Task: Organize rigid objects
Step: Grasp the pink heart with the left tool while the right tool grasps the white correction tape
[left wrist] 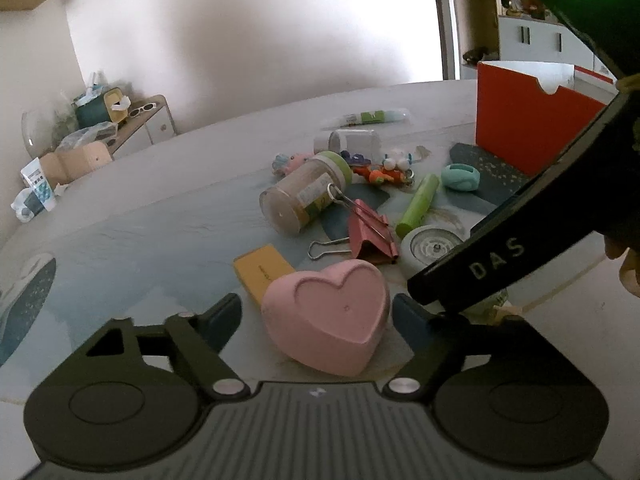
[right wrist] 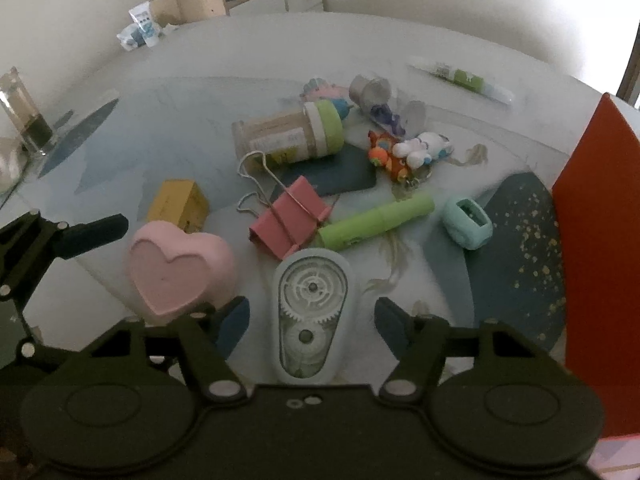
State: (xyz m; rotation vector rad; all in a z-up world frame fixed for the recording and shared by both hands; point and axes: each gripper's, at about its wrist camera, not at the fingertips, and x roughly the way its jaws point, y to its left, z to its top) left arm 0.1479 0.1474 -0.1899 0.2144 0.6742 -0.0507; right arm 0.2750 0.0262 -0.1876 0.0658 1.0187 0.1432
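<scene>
A red box [left wrist: 528, 120] is stood at the table's [left wrist: 160, 216] right edge; a pink heart [left wrist: 332, 312] is straddled by the released left gripper [left wrist: 316, 316]; a tape dispenser [right wrist: 310, 312] is flanked, untouched, by the released right gripper [right wrist: 312, 320].

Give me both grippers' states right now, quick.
Left gripper: open, fingers either side of the pink heart box, not clamped.
Right gripper: open, straddling the correction tape dispenser, not gripping.
</scene>
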